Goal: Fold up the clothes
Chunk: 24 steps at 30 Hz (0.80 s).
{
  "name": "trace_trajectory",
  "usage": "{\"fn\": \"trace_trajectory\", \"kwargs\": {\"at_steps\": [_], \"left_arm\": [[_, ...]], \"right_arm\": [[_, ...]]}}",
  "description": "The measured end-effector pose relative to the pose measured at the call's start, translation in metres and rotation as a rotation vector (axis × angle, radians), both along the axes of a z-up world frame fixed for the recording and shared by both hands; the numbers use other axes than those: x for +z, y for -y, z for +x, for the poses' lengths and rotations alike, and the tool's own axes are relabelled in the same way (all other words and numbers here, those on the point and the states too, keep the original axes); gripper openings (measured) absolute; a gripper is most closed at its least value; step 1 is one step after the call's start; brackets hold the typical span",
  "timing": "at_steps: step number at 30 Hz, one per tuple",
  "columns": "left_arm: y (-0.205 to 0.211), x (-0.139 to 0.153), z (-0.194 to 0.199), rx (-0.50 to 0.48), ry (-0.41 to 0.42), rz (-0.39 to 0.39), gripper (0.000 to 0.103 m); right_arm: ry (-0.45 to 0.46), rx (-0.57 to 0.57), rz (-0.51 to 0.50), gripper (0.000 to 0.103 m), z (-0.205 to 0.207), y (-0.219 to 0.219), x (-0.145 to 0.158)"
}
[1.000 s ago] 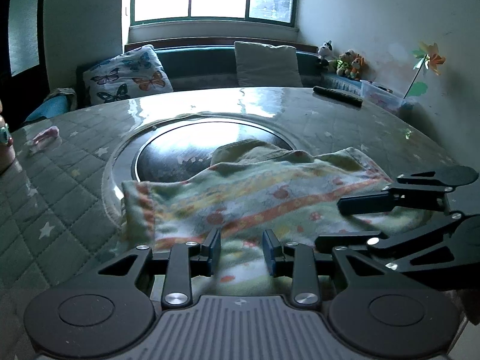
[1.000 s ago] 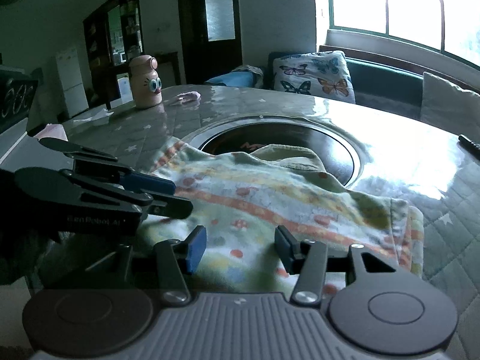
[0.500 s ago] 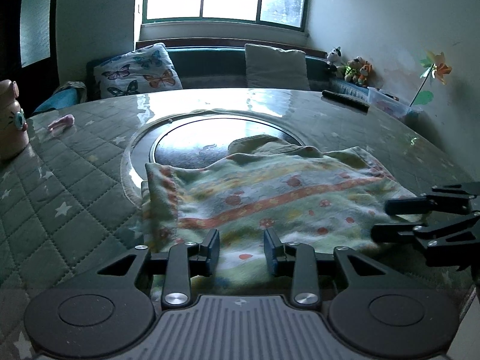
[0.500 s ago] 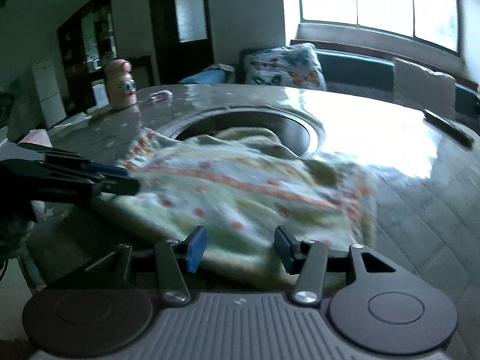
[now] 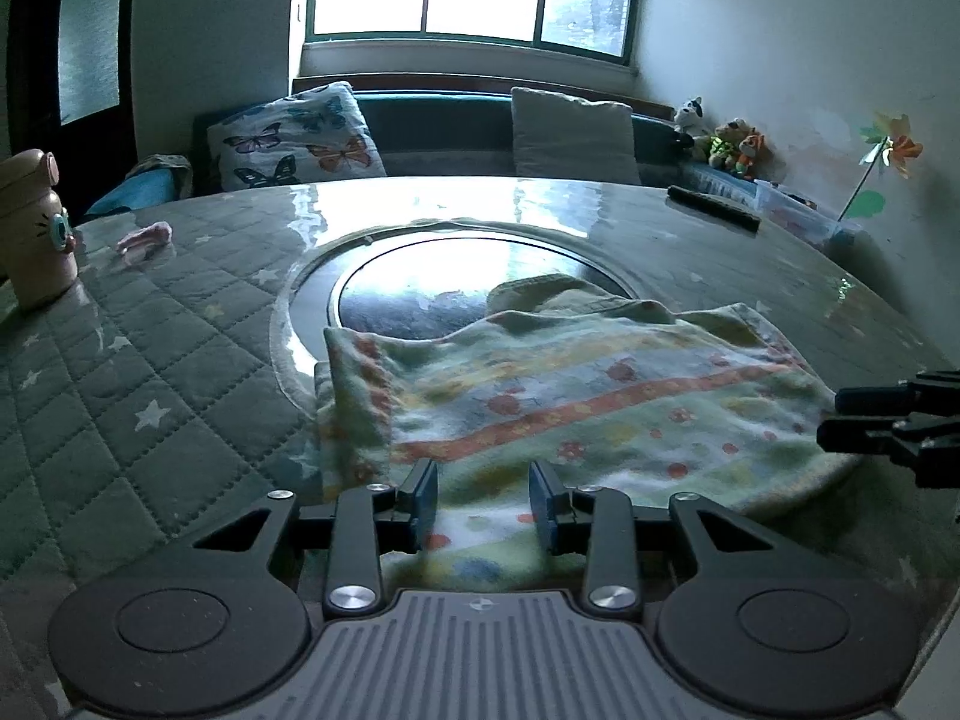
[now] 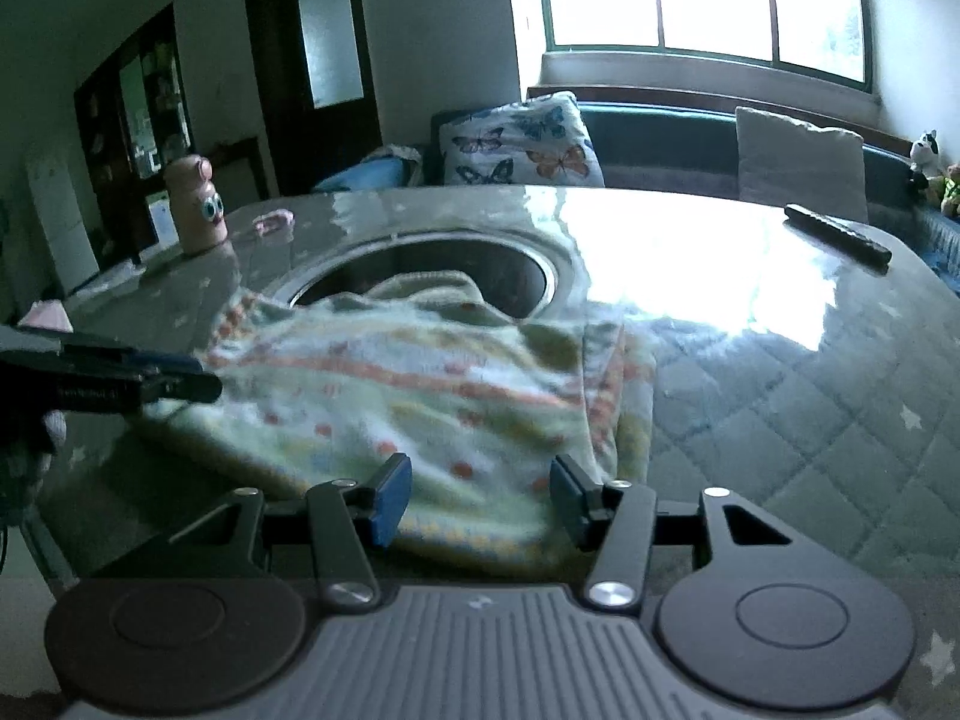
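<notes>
While we hold both tongs parted and empty at the near edge of the bench (image 5: 180, 420), the left tongs (image 5: 483, 501) and the right tongs (image 6: 480, 495) each hover just over the near hem of the one garment (image 5: 570, 396), a pale patterned cloth lying across the bench with its far part reaching onto the dark round inset (image 5: 420, 276). We judge it already doubled at least once, since a layered edge shows on its right side in the right wrist view; further folds and squaring up seem to be left. Counting outward: two tongs, one garment, then one pink bottle (image 6: 195, 207), one small pink scrap (image 5: 144, 237), one dark remote (image 5: 714, 210), and two cushions (image 5: 300, 138) by the window.
</notes>
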<state>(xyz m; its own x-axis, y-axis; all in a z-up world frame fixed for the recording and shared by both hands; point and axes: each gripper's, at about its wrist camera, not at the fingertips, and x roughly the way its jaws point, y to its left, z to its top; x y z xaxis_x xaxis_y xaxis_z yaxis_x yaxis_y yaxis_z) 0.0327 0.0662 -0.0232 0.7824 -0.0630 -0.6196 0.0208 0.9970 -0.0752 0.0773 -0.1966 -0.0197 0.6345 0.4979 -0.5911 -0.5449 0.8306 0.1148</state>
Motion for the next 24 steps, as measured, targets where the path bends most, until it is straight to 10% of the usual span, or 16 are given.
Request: {"fn": "trace_trajectory", "kwargs": {"at_steps": [24], "left_arm": [[-0.031, -0.001, 0.056, 0.071, -0.032, 0.019, 0.038]], "right_arm": [[-0.037, 0.012, 0.022, 0.054, 0.053, -0.022, -0.009]]}}
